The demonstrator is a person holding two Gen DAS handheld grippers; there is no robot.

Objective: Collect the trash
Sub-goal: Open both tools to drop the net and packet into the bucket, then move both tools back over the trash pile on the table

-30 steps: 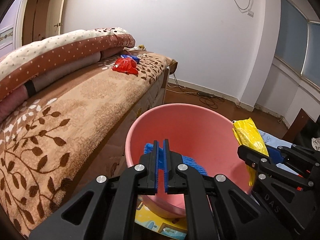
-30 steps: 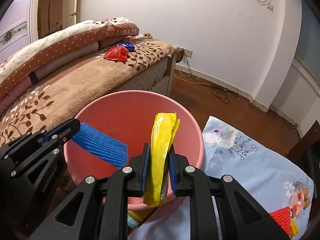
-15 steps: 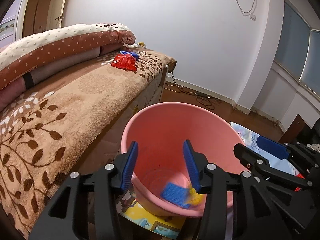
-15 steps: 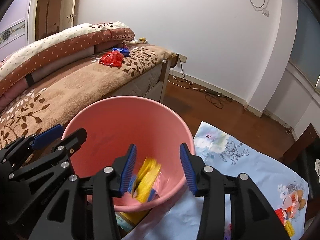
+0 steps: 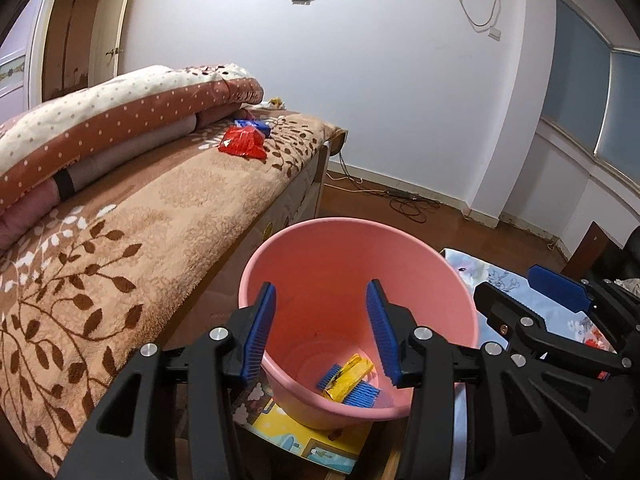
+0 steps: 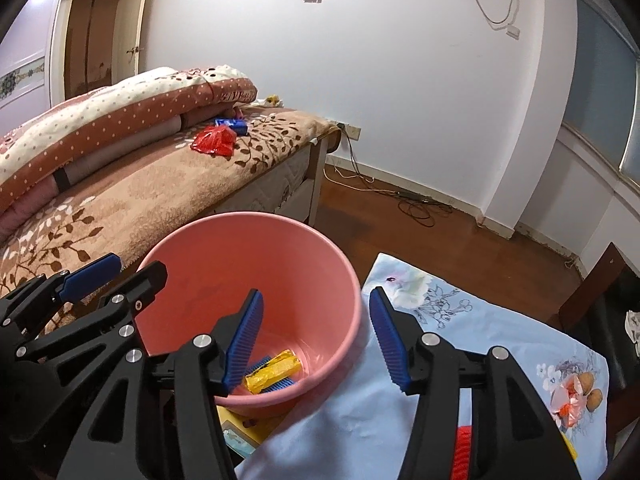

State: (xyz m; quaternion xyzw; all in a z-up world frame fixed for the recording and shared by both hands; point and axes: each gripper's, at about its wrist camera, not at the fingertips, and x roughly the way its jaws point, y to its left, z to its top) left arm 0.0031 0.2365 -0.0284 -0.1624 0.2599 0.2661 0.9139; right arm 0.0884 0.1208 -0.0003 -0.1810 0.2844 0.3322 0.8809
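Trash, two pieces: a yellow wrapper (image 5: 349, 376) lies across a blue wrapper (image 5: 362, 394) at the bottom of the pink bucket (image 5: 320, 228), below both claws. We hold the left gripper (image 5: 322, 334) over the rim, jaws apart, nothing between them. Our right gripper (image 6: 316, 340) is opening, also empty; the bucket sits at its 10 o'clock. More trash, a red packet (image 5: 243, 142), waits on the bed (image 5: 160, 208) at 11 o'clock, well apart.
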